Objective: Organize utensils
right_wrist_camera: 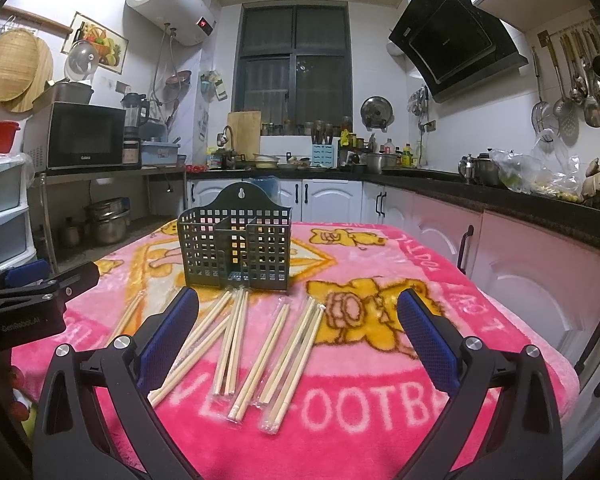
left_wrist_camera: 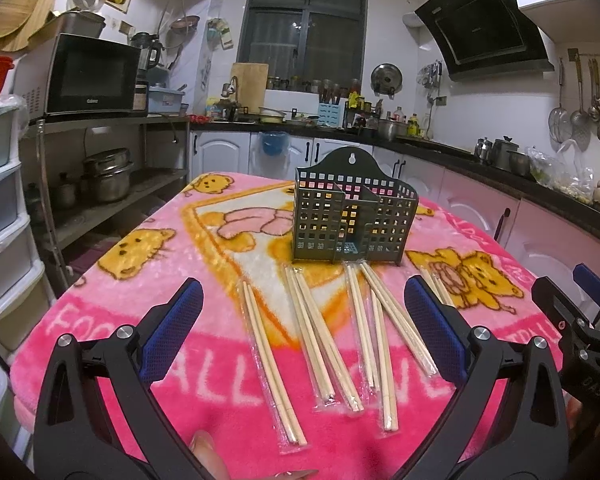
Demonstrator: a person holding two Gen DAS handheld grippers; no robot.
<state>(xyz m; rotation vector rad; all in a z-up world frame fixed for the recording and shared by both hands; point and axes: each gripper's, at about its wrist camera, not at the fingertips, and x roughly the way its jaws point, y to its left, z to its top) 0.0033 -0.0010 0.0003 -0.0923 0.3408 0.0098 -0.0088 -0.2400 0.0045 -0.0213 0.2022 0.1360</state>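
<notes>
A dark green perforated utensil holder [left_wrist_camera: 350,220] [right_wrist_camera: 236,250] stands upright on the pink blanket, its compartments holding nothing I can see. In front of it lie several pairs of wooden chopsticks in clear wrappers [left_wrist_camera: 320,332] [right_wrist_camera: 256,348], fanned out side by side. My left gripper [left_wrist_camera: 304,300] hovers open above their near ends, nothing between its blue pads [left_wrist_camera: 174,332]. My right gripper [right_wrist_camera: 298,308] is also open over the chopsticks, empty. Each gripper shows at the edge of the other's view.
A pink cartoon blanket [left_wrist_camera: 120,320] covers the table. A metal rack with a microwave [left_wrist_camera: 88,76] and pots stands to the left. Kitchen counters with cabinets [right_wrist_camera: 500,240] run behind and along the right. Plastic drawers [left_wrist_camera: 0,200] stand at the far left.
</notes>
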